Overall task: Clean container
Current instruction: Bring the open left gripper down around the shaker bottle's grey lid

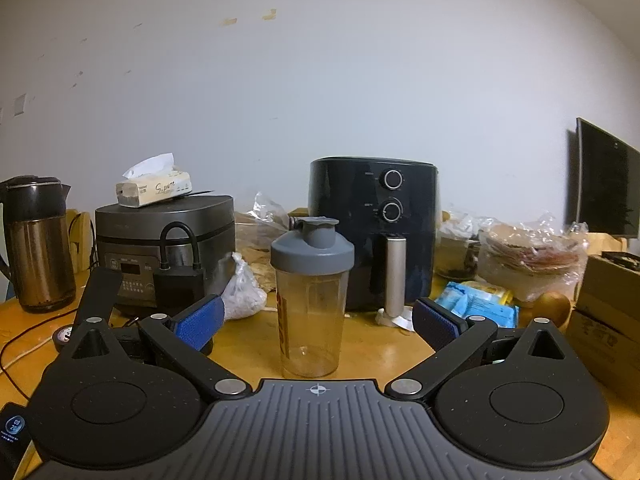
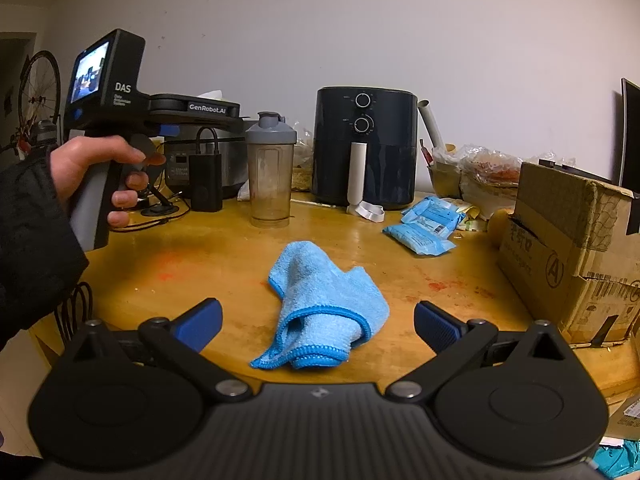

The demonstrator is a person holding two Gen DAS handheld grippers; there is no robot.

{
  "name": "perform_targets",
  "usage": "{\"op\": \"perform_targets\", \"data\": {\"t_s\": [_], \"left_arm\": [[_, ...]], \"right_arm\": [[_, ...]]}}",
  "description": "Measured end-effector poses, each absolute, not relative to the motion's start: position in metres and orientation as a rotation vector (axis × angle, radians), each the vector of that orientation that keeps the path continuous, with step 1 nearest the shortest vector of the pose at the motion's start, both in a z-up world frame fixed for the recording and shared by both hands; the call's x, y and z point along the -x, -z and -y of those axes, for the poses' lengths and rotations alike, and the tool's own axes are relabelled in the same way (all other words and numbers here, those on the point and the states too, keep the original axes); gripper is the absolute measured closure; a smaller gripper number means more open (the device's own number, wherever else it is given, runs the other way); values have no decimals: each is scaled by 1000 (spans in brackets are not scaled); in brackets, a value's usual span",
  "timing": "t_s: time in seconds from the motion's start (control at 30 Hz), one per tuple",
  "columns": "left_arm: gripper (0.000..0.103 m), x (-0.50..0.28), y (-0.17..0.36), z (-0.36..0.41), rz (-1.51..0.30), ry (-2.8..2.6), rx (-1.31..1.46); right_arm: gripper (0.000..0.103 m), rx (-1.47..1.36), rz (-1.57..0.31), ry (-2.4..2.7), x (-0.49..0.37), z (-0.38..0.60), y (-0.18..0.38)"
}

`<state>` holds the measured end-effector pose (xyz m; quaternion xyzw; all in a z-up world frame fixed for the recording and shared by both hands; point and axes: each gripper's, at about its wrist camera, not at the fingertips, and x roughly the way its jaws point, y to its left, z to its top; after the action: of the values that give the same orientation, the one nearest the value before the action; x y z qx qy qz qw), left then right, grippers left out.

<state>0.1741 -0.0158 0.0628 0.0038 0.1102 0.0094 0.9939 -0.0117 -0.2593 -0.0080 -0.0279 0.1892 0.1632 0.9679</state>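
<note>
One shaker bottle (image 1: 311, 300), one cloth (image 2: 326, 312).

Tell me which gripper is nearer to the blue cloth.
Right. The right gripper hovers open directly over the blue cloth, fingers on either side. The left gripper is farther back on the table, open around the shaker bottle.

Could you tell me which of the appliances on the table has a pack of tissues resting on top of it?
The grey rice cooker, left of the shaker bottle. The tissue pack lies on its lid; the kettle and air fryer carry nothing.
</note>
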Motion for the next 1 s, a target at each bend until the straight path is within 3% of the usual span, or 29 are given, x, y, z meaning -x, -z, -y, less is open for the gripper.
{"op": "perform_targets", "data": {"t_s": [1.0], "left_arm": [[0, -233, -49, 15, -241, -8, -25]], "right_arm": [[0, 48, -412, -325, 8, 262, 13]]}}
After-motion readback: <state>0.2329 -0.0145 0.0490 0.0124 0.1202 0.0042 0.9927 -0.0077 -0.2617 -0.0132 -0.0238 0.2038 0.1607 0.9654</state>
